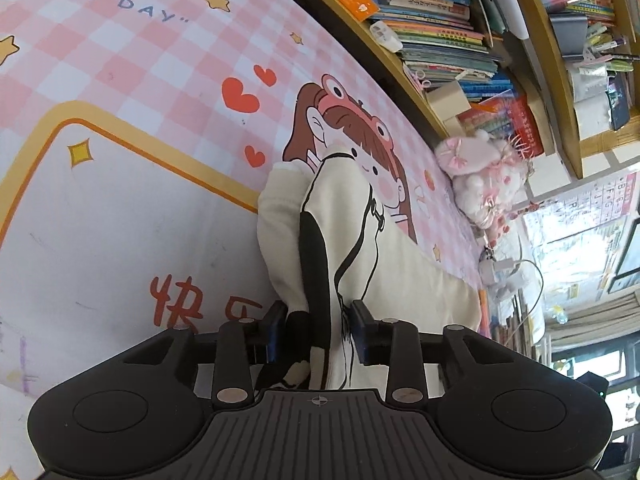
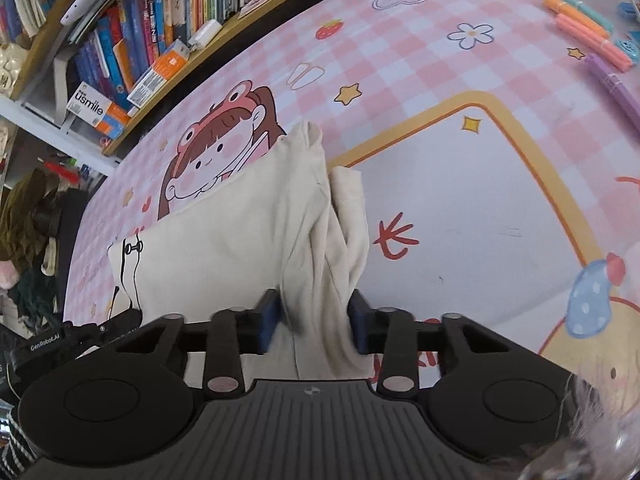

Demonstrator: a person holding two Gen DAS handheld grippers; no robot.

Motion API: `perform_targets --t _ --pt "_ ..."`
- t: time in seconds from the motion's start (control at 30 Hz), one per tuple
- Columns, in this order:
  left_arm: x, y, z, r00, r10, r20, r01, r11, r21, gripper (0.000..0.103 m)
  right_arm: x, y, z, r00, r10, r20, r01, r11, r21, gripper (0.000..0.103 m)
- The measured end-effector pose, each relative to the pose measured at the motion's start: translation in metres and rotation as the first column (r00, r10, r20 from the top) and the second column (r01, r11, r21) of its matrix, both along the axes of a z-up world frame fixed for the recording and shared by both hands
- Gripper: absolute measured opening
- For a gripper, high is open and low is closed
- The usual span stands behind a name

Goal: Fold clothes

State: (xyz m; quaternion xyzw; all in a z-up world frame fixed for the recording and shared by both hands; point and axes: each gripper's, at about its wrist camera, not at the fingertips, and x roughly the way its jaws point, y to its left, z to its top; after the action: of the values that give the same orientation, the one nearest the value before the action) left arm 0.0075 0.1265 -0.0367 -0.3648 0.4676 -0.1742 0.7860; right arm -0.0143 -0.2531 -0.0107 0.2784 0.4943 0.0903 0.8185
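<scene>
Cream garment (image 1: 384,280): lying bunched on the pink checked desk mat (image 1: 120,80), over its cartoon girl print. Left gripper (image 1: 318,330): fingers pinching a fold bearing black print. Right gripper (image 2: 314,326): fingers clamping a plain cream fold. Bookshelf (image 2: 160,40): standing behind the mat.
</scene>
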Motion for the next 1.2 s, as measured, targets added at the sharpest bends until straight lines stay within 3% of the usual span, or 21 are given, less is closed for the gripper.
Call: perform_targets --t 0.1,0.2,0.73,1.2 --pt "-0.002 -0.006 0.003 1.0 -0.011 0.015 0.01 0.999 0.042 0.019 -0.001 -0.003 0.0 1.0 0.011 0.016 -0.011 1.0 0.008 0.023" --pt "-0.008 -0.007 0.007 0.999 0.014 0.032 -0.015 0.999 0.042 0.015 -0.001 -0.002 0.006 0.998 0.046 0.046 -0.046 0.999 -0.007 0.019" --pt "-0.038 -0.04 0.049 0.987 0.086 0.139 -0.096 0.993 0.073 0.014 -0.002 -0.036 0.032 0.977 0.147 0.152 -0.152 0.988 0.021 0.017" --pt "-0.053 -0.07 0.063 0.98 0.117 0.163 -0.131 0.988 0.079 0.014 -0.005 -0.069 0.046 0.952 0.213 0.219 -0.219 0.976 0.003 0.017"
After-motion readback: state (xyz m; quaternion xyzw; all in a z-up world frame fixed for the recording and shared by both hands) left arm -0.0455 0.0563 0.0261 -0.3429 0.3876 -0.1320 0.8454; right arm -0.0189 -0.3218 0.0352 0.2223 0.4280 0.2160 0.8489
